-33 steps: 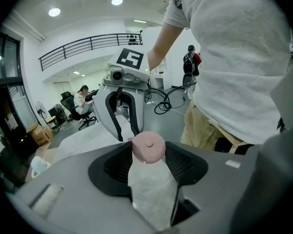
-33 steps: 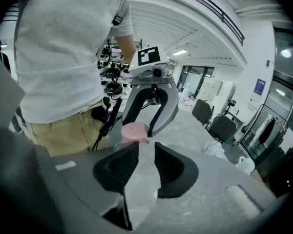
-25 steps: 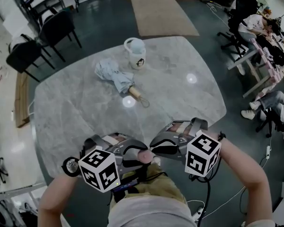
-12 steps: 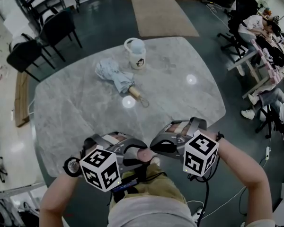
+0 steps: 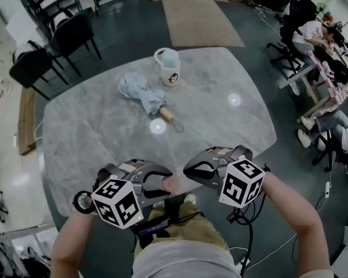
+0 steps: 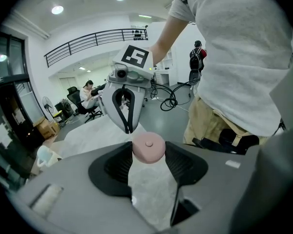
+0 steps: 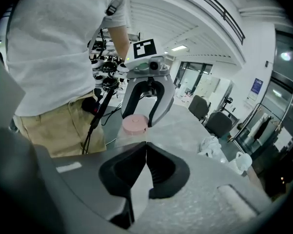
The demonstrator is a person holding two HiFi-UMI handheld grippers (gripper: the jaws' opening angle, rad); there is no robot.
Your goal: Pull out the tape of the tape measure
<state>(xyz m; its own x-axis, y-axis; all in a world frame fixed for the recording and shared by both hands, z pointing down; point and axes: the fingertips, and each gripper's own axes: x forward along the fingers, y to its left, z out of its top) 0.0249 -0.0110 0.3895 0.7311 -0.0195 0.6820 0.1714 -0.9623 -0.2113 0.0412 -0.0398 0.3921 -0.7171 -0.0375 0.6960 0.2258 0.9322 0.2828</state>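
A small round pink tape measure (image 5: 171,184) sits between the pads of my left gripper (image 5: 164,182), which is shut on it over the table's near edge. In the left gripper view the tape measure (image 6: 148,146) fills the gap at the tips of the left gripper (image 6: 148,151). My right gripper (image 5: 189,171) faces it from the right with its jaws shut. Its tips (image 6: 128,128) sit right at the pink case. In the right gripper view the right gripper (image 7: 146,145) shows pads pressed together; the tape measure (image 7: 135,124) lies just beyond. No pulled-out tape shows.
The grey marble table (image 5: 104,132) carries a white mug (image 5: 167,66) and a folded light-blue umbrella (image 5: 142,94) at its far side. Black chairs (image 5: 52,39) stand at the far left. People sit at desks on the right (image 5: 319,33). Cables hang below my hands.
Both grippers have drifted slightly left and away from my body, staying tip to tip. The pink tape measure is still in the left gripper.
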